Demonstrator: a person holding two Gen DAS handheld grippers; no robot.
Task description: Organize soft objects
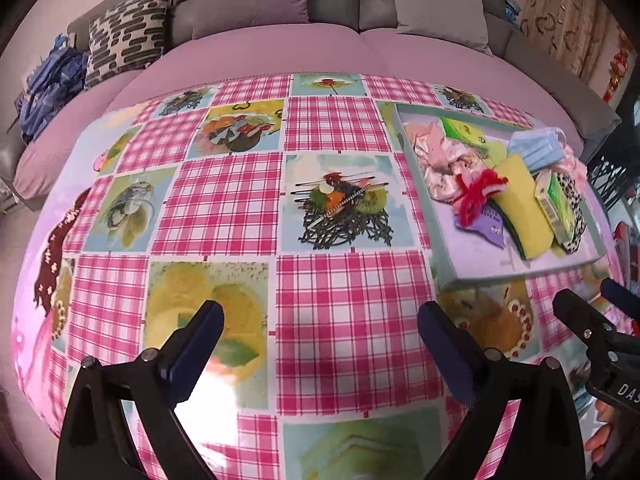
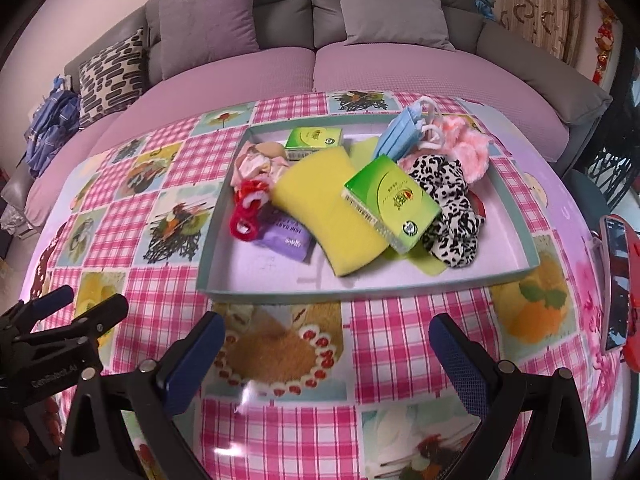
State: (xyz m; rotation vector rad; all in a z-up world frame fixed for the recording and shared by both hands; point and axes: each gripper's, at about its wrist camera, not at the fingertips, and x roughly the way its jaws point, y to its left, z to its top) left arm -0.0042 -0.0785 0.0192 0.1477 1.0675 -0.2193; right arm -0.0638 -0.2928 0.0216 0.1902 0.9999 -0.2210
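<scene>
A shallow pale-green tray (image 2: 224,248) (image 1: 416,168) on the checked tablecloth holds the soft things. In it lie a yellow sponge (image 2: 324,200) (image 1: 520,208), two green tissue packs (image 2: 392,204), a purple pack (image 2: 286,240), a red and white fuzzy tie (image 2: 246,216), a satin scrunchie (image 2: 256,160), a leopard-print scrunchie (image 2: 452,216), a blue face mask (image 2: 400,132) and pink fluff (image 2: 468,148). My left gripper (image 1: 320,320) stands open over bare cloth, left of the tray. My right gripper (image 2: 326,332) stands open, nothing between its fingers, just in front of the tray's near rim.
A grey sofa with purple seat covers and cushions (image 2: 208,12) runs behind the table. A phone on a red holder (image 2: 616,280) stands at the table's right edge. Blue cloth (image 1: 48,84) lies on the sofa's left end.
</scene>
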